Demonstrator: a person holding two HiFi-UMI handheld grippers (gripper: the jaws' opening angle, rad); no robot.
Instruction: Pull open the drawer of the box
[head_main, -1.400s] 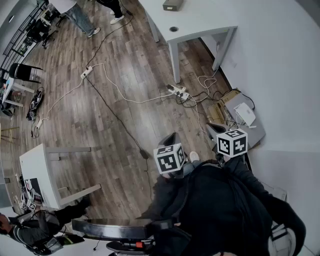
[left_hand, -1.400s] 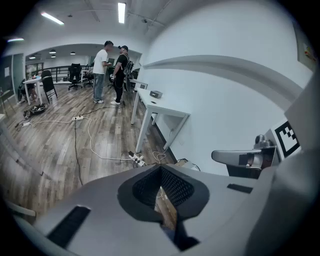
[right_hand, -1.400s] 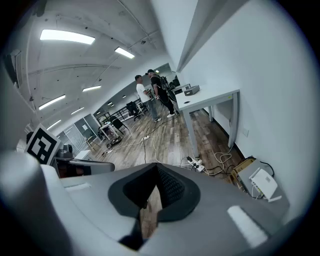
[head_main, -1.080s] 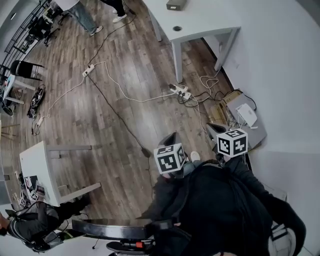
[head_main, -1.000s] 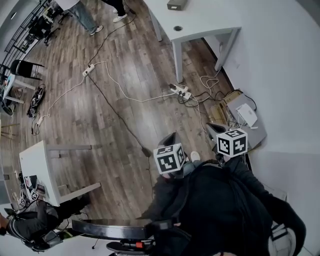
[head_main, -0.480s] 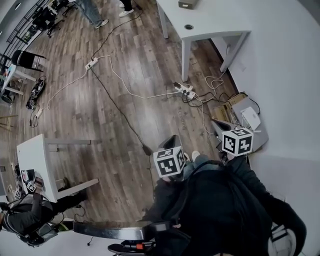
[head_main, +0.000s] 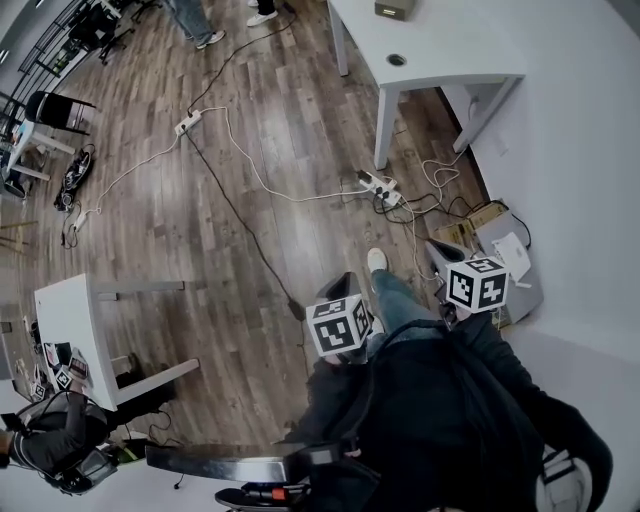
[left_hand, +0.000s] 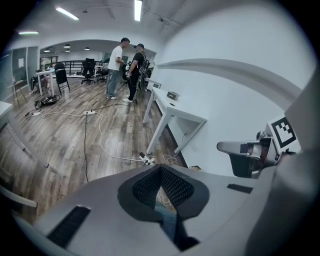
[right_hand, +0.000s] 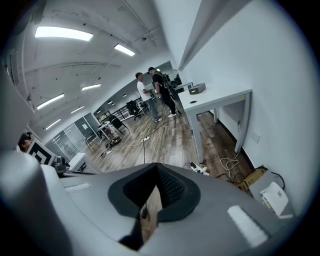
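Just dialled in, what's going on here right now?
Nothing is being handled yet. The person stands on the wooden floor with the left gripper and the right gripper held close to the chest, both shut and empty. The small grey box sits on the white desk ahead by the wall, far from both grippers, so the drawer pull has not begun.

The person's shoe has stepped forward; the right gripper and white desk have shifted right.
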